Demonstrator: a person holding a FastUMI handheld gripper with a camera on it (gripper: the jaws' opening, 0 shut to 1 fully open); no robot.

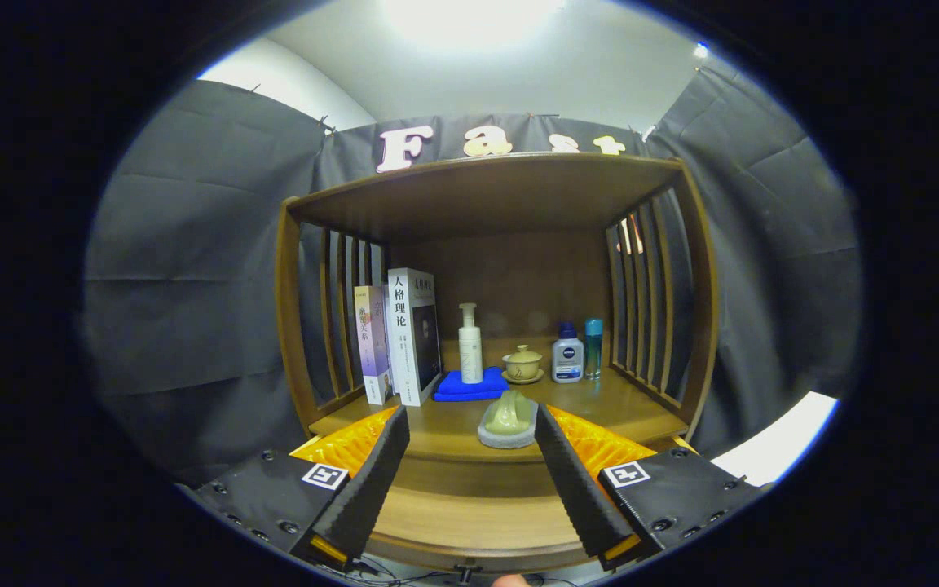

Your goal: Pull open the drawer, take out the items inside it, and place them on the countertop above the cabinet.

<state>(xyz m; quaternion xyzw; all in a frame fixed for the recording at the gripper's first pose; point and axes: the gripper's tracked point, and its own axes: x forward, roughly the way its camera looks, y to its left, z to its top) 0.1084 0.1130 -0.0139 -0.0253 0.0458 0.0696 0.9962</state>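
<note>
Two books [394,338] stand upright at the left of the wooden cabinet's [290,326] open shelf, against the slatted side wall, the taller one on the right of the pair. Next comes one folded blue cloth [469,386] lying flat, with one white pump bottle [470,344] standing on it. Right of that sits one small lidded cup on a saucer [523,364], then one squat white bottle with a blue cap [567,352], and beside it one slim teal bottle [593,348] near the right slats. That makes three bottles in all.

In the lower middle of the frame, one pale green figurine on a grey base [509,420] rests on the worktop [641,412], toward its front edge. It lies just ahead of the tool [471,424], between the lines of its two fingers and closer to the right one; the fingers stand wide apart and touch nothing.

Below the worktop's edge a paler wooden band [469,514] crosses the bottom of the frame; whether it is the drawer front I cannot tell, and its lower part is cut off. The figurine's shape is hard to make out.

Dark cloth [192,285] hangs around the booth, a white ceiling with a bright light [469,16] sits at the top, and a pale strip [779,444] shows at lower right.
</note>
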